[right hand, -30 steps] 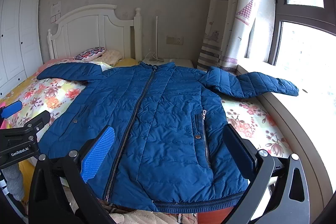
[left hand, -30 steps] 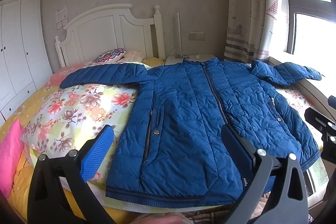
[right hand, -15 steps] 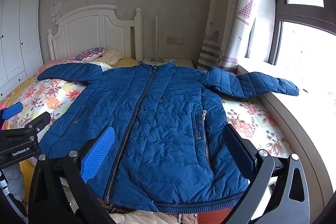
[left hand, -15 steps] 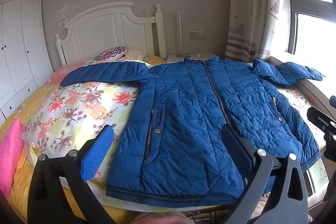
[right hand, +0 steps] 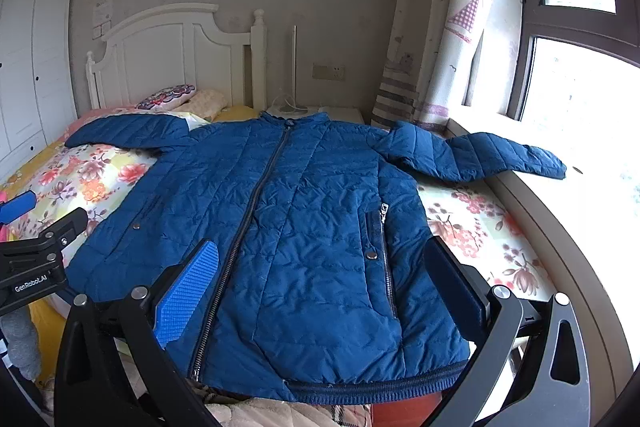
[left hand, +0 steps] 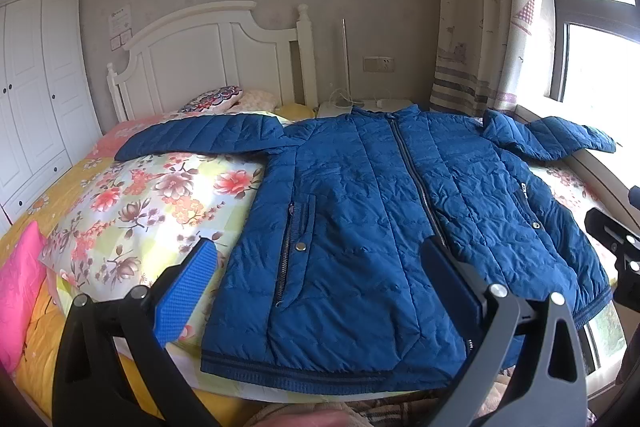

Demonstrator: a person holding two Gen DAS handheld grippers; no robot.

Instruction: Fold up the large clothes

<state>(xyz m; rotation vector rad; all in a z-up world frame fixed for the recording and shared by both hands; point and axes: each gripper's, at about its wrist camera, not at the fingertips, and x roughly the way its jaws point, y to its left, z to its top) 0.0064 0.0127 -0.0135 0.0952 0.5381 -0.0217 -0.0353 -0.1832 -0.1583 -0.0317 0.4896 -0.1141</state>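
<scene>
A blue quilted jacket lies flat, front up and zipped, on the bed with both sleeves spread out; it also shows in the right wrist view. Its left sleeve rests on the floral quilt. Its right sleeve reaches onto the window sill. My left gripper is open and empty, hovering above the jacket's hem on the left half. My right gripper is open and empty above the hem on the right half. The left gripper's body shows at the left edge of the right wrist view.
A floral quilt covers the bed, with a pink cushion at the left. A white headboard and pillows stand at the far end. A window sill and curtain run along the right. White wardrobes stand at the left.
Both grippers have held almost still; the left view has shifted very slightly. The jacket has not moved.
</scene>
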